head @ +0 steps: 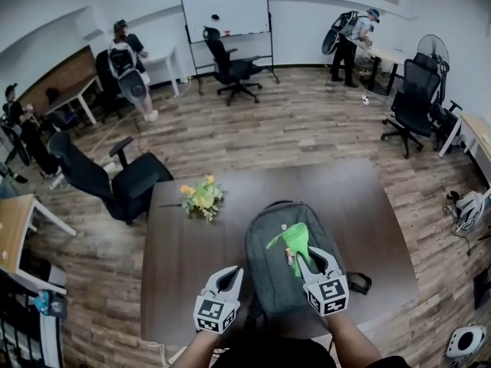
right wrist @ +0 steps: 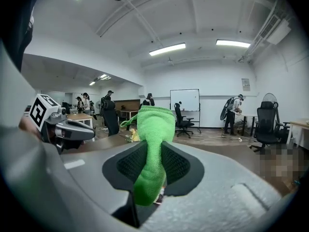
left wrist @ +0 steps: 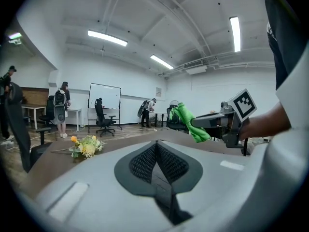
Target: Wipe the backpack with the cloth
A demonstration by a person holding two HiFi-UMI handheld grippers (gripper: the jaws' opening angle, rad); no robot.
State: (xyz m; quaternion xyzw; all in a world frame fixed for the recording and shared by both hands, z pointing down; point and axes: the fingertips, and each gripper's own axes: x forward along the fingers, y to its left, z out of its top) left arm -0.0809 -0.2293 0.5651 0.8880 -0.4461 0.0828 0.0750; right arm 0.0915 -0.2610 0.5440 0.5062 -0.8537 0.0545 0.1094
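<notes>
Green microfibre cloth (head: 295,238) clamped in right gripper (head: 310,261) jaws, above grey fabric backpack (head: 268,282) at dark wooden counter's (head: 192,259) near edge. Left gripper (head: 225,280) jaws closed, empty. Judged pre-wipe; next: lower cloth onto backpack, stroke.

One backpack (head: 266,261), one cloth (head: 295,239), one bouquet (head: 201,198), two tongs (head: 232,273) (head: 304,257)
</notes>
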